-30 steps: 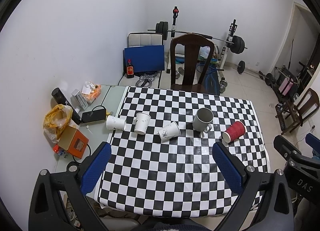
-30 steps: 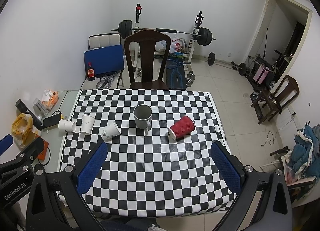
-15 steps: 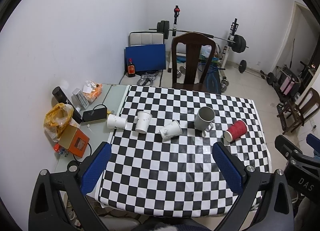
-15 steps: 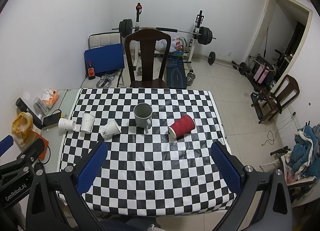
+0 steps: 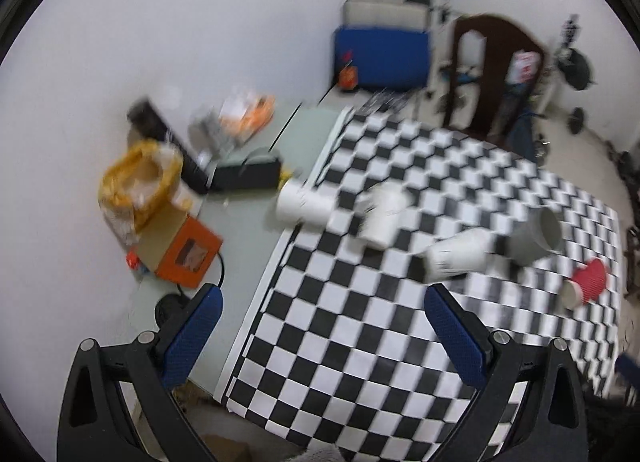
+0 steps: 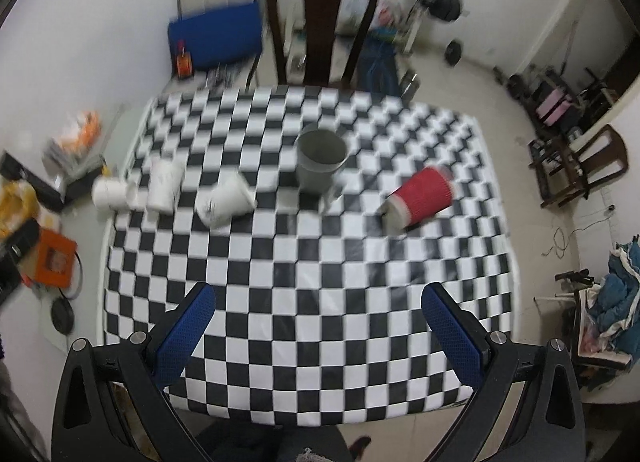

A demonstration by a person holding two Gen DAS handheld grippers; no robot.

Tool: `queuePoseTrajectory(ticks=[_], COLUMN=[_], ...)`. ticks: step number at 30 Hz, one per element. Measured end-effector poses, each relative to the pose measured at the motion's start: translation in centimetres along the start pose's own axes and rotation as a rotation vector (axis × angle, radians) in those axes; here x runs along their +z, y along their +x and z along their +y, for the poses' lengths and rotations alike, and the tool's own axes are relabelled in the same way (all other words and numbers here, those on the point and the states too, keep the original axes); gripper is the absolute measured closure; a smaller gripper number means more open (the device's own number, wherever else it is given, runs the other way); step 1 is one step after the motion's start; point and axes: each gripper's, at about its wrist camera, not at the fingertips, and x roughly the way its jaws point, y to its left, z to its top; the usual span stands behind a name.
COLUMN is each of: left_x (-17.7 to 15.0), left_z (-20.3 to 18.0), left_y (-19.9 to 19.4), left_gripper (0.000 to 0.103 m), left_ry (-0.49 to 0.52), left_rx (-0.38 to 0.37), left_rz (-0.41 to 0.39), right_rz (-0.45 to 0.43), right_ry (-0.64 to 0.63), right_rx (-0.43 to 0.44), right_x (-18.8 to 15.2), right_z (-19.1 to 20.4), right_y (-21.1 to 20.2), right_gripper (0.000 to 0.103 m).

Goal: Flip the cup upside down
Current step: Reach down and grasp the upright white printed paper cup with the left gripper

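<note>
A checkered table [image 6: 304, 286] carries a row of cups. A grey mug [image 6: 321, 163] stands upright in the middle; it also shows in the left wrist view [image 5: 536, 236]. A red paper cup [image 6: 422, 197] lies on its side to the right. Three white paper cups sit to the left: one on its side [image 6: 226, 201], one upright [image 6: 165, 185] and one on its side at the table's edge [image 6: 108, 193]. My left gripper [image 5: 322, 332] is open and empty above the table's near left part. My right gripper [image 6: 318, 324] is open and empty above the near middle.
A side surface left of the table holds an orange box [image 5: 188, 254], a yellow bag [image 5: 138, 181] and a black case [image 5: 246, 173]. A wooden chair [image 6: 322, 25] stands behind the table. Weights and a blue board [image 6: 216, 35] lie on the floor beyond.
Both grippers have moved down and forward toward the table, so the cups look larger. The left view has swung left and tilted. Both current frames are motion-blurred.
</note>
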Motion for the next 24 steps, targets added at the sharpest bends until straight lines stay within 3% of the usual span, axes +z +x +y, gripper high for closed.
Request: queuePoseTrajectory(ticks=[3, 7, 12, 14, 17, 20, 22, 24], left_x=[0.6, 1.9, 3.6, 4.2, 5.3, 6.7, 7.8, 8.6], left_z=[1.5, 3.3, 6.1, 7.2, 7.5, 7.1, 6.6, 6.2], left_y=[5.2, 12.1, 19.0, 21.4, 24.1, 26.6, 28.2, 29.4], left_gripper=[0.000, 0.000, 0.006, 0.006, 0.007, 0.007, 0.018, 0.019], left_ry=[-0.055, -0.157, -0.415, -0.546, -0.664, -0.697, -0.681, -0.648], left_rx=[0.029, 0.003, -0.125, -0.183, -0.226, -0.216, -0.200, -0.169], left_rz=[0.094, 0.230, 0.363, 0.394, 0.417, 0.431, 0.443, 0.447], right_rz=[0.095, 0.202, 0.295, 0.305, 0.325, 0.345, 0.355, 0.360], right_ry=[-0.021, -0.029, 0.028, 0.064, 0.131, 0.211, 0.245, 0.261], right_rx=[0.010, 0.007, -0.015, -0.026, -0.027, -0.021, -0.019, -0.020], right_x=[0.6, 0.9, 1.1, 1.4, 1.8, 2.1, 2.2, 2.3], right_z=[2.9, 6.3, 8.7, 9.0, 9.1, 8.8, 8.7, 8.8], right_y=[6.0, 13.1, 19.7, 21.1, 22.8, 24.1, 24.7, 25.3], right_gripper=[0.000, 0.000, 0.000, 0.000, 0.000, 0.000, 0.000, 0.000])
